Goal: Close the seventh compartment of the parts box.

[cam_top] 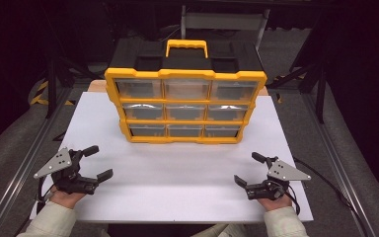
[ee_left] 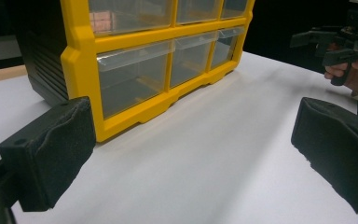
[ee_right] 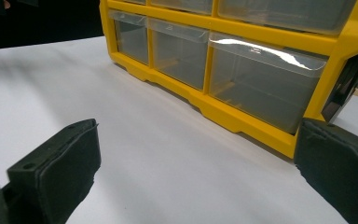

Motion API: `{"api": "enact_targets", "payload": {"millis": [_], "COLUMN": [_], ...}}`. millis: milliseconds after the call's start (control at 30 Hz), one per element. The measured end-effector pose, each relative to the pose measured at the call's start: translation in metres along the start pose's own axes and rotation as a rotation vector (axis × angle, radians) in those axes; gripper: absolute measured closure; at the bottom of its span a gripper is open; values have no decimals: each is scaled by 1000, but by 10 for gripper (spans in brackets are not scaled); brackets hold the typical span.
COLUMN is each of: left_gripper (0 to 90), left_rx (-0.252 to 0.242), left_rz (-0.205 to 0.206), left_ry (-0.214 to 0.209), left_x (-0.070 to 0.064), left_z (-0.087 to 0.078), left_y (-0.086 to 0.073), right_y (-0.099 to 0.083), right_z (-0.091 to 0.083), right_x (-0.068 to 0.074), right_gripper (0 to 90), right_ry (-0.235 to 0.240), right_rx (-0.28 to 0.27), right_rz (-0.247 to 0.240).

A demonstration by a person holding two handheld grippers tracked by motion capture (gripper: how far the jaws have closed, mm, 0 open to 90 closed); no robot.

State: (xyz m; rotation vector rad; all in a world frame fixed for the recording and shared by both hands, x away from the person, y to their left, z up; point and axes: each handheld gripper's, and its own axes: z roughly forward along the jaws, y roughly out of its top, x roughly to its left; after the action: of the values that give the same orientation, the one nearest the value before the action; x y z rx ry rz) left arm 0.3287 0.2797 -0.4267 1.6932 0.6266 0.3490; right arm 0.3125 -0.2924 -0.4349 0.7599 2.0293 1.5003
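A yellow and black drawer cabinet [cam_top: 185, 101] with a yellow carry handle [cam_top: 186, 47] stands upright at the middle back of the white table [cam_top: 177, 168]. It has three rows of three clear drawers, all pushed in. My left gripper [cam_top: 98, 162] rests open at the table's front left, held by a hand. Its foam pads [ee_left: 51, 154] frame the cabinet's lower left corner [ee_left: 81, 93] from a distance. My right gripper [cam_top: 246, 169] is open at the front right. Between its pads [ee_right: 58, 172] I see the bottom row of drawers [ee_right: 261, 84]. Nothing is held.
Grey carpeted floor and metal rails run along both sides of the table. A grey chair back [cam_top: 224, 22] stands behind the cabinet. Black frame legs [cam_top: 321, 89] stand at the back right and back left. The other hand's gripper [ee_left: 340, 49] shows across the table.
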Motion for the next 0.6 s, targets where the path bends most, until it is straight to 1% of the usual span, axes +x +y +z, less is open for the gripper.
{"api": "enact_targets", "payload": {"millis": [167, 200, 267, 367, 433, 500, 567, 600], "left_gripper": [5, 5, 5, 4, 4, 4, 4, 4], "left_rx": [-10, -10, -5, -7, -9, -9, -3, -3], "left_rz": [-11, -15, -21, -46, -47, -49, -53, -53], "left_ry": [9, 16, 17, 36, 52, 85, 104, 104], "left_x": [1, 1, 1, 4, 4, 3, 3, 3], "left_z": [-4, -6, -6, -7, -9, -10, -11, -11], "left_y": [-7, -12, -14, -21, -24, -29, -33, -33], "right_y": [-1, -1, -2, -3, -3, -4, -5, -6], "right_z": [0, 0, 0, -1, 0, -1, -1, -1], "right_x": [-1, -1, -1, -1, -1, -2, -3, -3], "right_gripper": [11, 11, 11, 11, 11, 11, 9, 9], "right_ry": [-2, -4, -4, -8, -8, -8, -12, -12], "right_rx": [3, 3, 0, 4, 1, 0, 0, -2], "right_rz": [-1, -3, -3, -2, 1, 2, 2, 6]}}
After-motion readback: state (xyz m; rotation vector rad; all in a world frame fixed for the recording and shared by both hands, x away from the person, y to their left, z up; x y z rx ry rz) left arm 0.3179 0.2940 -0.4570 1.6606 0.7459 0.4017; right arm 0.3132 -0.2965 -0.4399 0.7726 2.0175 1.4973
